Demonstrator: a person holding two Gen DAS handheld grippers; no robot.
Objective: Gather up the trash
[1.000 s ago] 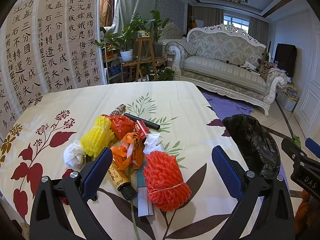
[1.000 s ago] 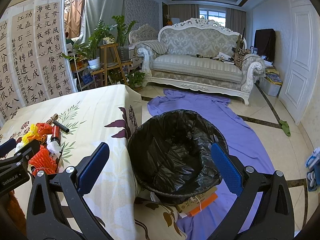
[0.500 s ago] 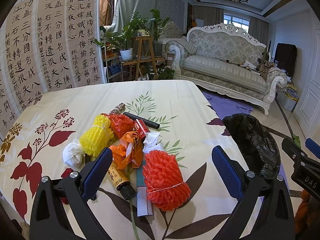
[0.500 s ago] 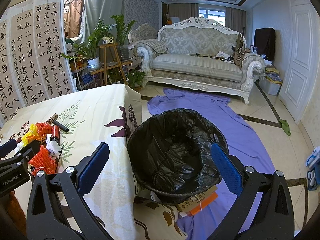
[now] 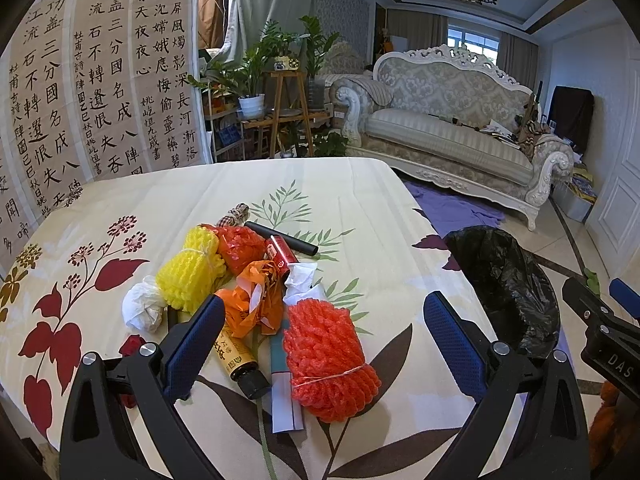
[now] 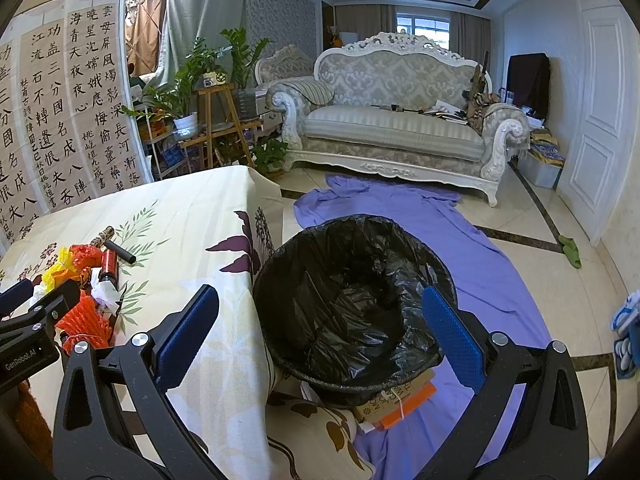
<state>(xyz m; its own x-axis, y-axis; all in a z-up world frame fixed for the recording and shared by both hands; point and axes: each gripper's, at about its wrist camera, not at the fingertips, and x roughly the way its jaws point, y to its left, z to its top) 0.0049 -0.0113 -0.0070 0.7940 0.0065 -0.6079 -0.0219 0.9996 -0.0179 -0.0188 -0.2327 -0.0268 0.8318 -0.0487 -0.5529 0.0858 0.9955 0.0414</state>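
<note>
Hovering gripper: left gripper [image 5: 324, 336] hangs just above the near end of the trash pile, jaws wide apart, nothing between them yet.
Other hand: right gripper [image 6: 320, 328] is off to the side over the black-lined bin [image 6: 424, 248], jaws spread too and holding nothing.
Closest target: the red foam net bundle [image 5: 328, 356] sits right between the left fingers, tied round with a thin band, so I'd say that's the one to go for first.
Grab tip: honestly I'd come straight down and pinch across the fat middle; foam net squishes, so close firmly or it may slip out.
Watch out for: the small bottle with the yellow label [image 5: 236, 354] and a white paper strip [image 5: 285, 404] lie touching the bundle's left side, and they could get dragged along.
Next back: orange plastic bag [image 5: 256, 300], crumpled white tissue [image 5: 142, 308], yellow foam net [image 5: 188, 272].
Further back: another red net [image 5: 238, 244], a red tube [image 5: 282, 254], a black cylinder [image 5: 280, 238], all on the floral tablecloth [image 5: 360, 196].
Drop zone: the bin stands on the floor just beside the table's right edge, mouth open, so it's a short carry.
Progress guess: the bin looks empty from here, so this is basically the start.
</note>
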